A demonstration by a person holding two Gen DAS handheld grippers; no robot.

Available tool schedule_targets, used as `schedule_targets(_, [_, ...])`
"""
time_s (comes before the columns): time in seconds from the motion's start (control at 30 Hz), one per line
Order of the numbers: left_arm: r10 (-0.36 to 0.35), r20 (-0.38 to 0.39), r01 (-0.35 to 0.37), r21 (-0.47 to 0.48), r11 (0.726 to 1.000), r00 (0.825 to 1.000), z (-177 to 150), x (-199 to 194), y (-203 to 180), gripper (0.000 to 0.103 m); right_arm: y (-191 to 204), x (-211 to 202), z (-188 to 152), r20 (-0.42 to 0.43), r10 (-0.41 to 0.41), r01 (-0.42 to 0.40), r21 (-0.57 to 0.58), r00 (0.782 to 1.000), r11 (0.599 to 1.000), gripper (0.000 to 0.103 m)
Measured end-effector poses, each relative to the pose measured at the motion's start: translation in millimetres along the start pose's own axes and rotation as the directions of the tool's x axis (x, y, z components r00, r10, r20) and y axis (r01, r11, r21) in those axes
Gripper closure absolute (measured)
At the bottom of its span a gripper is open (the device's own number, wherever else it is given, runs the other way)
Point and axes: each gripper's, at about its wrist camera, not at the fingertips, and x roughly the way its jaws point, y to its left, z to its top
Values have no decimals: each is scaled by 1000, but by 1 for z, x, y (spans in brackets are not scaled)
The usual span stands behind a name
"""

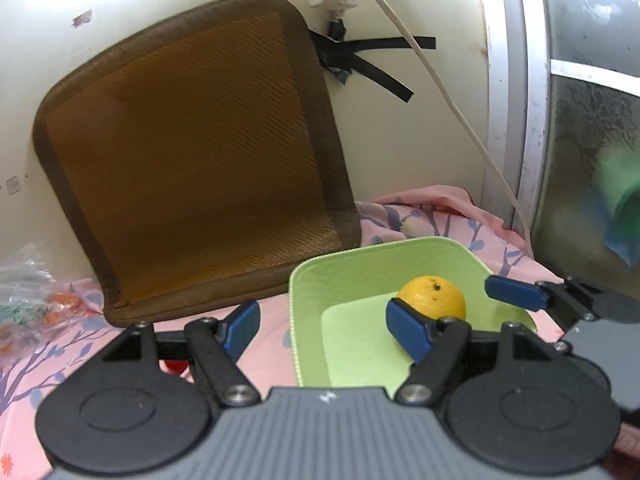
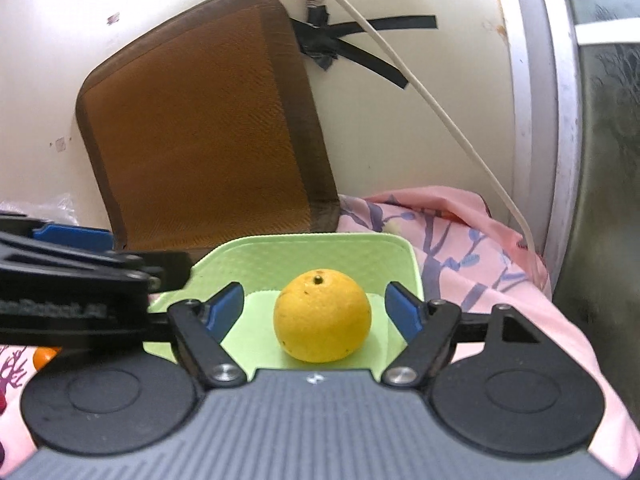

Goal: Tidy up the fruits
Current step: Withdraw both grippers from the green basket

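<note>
Inside the light green tray point(image 2: 404, 256), on its flat floor, sits a yellow-orange citrus fruit point(image 2: 322, 316), stem dimple turned up and toward the far wall. My right gripper point(image 2: 316, 314) is spread wide around it: the fruit lies squarely between the two blue fingertips point(image 2: 226, 310), with a clear gap of tray floor on each side, so nothing is touching and nothing is held. My left gripper point(image 1: 326, 326) is likewise spread open and empty; it straddles the tray's left wall, its left pad out over the pink flowered cloth point(image 1: 264, 356) and its right pad inside the tray just in front of the fruit point(image 1: 434, 298), which from this side lies off to the right of the gap rather than in it. In the left wrist view the right gripper point(image 1: 516, 292) comes in from the right edge, one blue pad reaching over the tray rim just beside the fruit. A brown woven cushion point(image 1: 192, 152) leans against the cream wall behind the tray, and a white cable point(image 1: 452, 100) hangs down that wall to the cloth.
</note>
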Motion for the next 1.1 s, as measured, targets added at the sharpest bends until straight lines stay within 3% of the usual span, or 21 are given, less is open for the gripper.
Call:
schedule_targets(0.3, [56,12,-56,12,998,998,-6,-15,8,31,-1,0,-3,-1,-24,24,-1,1000,1000,23])
schedule_targets(0.63, [47,4,-47,-13,999,999,-42,-58,37,31,11,-21,-4,65,-25,26,-27,998,999,24])
schedule_targets(0.8, [80,7,-80,-45,996,997,-62,-80,65,31,30,-47,-11,47,14,-14,-1,999,1000,24])
schedule_targets(1.1, [82,4,-81,-122,989,997,-96,-108,109,31,82,-102,-56,-1,96,-95,106,995,990,24])
